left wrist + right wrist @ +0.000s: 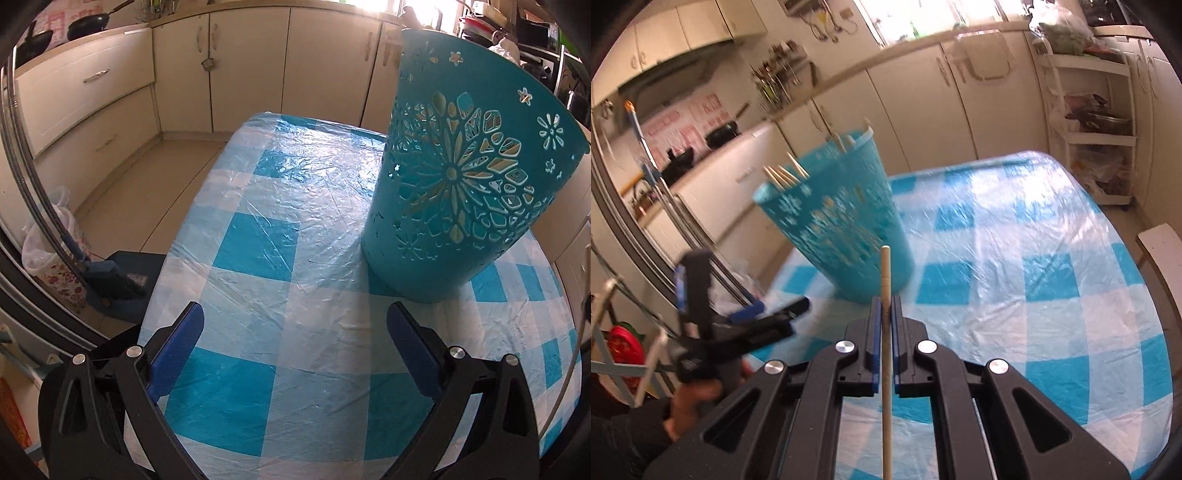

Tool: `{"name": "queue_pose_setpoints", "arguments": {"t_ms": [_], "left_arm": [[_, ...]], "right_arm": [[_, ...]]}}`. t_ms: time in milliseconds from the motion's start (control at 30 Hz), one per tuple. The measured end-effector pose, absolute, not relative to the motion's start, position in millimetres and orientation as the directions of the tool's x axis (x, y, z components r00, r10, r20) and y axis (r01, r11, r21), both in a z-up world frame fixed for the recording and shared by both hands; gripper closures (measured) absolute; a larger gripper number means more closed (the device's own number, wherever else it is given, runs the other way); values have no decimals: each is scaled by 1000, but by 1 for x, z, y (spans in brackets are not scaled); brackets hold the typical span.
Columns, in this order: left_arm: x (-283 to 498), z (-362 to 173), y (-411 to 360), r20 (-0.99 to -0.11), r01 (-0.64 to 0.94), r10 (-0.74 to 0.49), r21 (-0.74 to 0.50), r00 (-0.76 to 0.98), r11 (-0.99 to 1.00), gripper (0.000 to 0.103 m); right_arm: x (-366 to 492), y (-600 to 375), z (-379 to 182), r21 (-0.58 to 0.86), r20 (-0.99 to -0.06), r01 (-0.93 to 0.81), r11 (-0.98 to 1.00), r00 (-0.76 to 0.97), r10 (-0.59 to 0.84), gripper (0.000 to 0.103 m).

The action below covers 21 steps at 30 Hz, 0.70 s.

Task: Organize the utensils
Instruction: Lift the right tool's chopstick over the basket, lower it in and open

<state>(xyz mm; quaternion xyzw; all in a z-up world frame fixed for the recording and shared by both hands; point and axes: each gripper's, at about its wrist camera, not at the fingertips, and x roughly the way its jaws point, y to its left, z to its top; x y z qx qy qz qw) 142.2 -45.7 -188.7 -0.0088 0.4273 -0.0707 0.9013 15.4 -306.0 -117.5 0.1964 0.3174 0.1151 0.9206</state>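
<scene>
A teal cut-out plastic holder (461, 177) stands on the blue-and-white checked table (280, 206), ahead and right of my left gripper (295, 317), which is open and empty. In the right wrist view the holder (842, 229) is blurred and has several wooden chopsticks (786, 173) sticking out of its top. My right gripper (885, 306) is shut on a single wooden chopstick (885, 273) that points forward at the holder's base. The left gripper (738, 295) shows at the left of that view, held by a hand.
Cream kitchen cabinets (258, 66) run along the far wall, with pans (88, 26) on the counter. A lined bin (51, 258) stands on the floor left of the table. A white shelf rack (1089, 125) stands at the right, and a white chair edge (1160, 251).
</scene>
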Motion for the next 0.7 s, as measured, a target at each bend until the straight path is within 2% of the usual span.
{"name": "queue_pose_setpoints", "arguments": {"t_ms": [267,700], "left_arm": [[143,-191,-52,-786,140,-131,-57,605,988,8],[147,-195,-54,-796,148,-133,-55,590,987,8]], "right_arm": [[16,-306,-76,473,-416,-149,869,831,369,98],[14,-307,-33,432,-352,-184,883,867,353,98]]}}
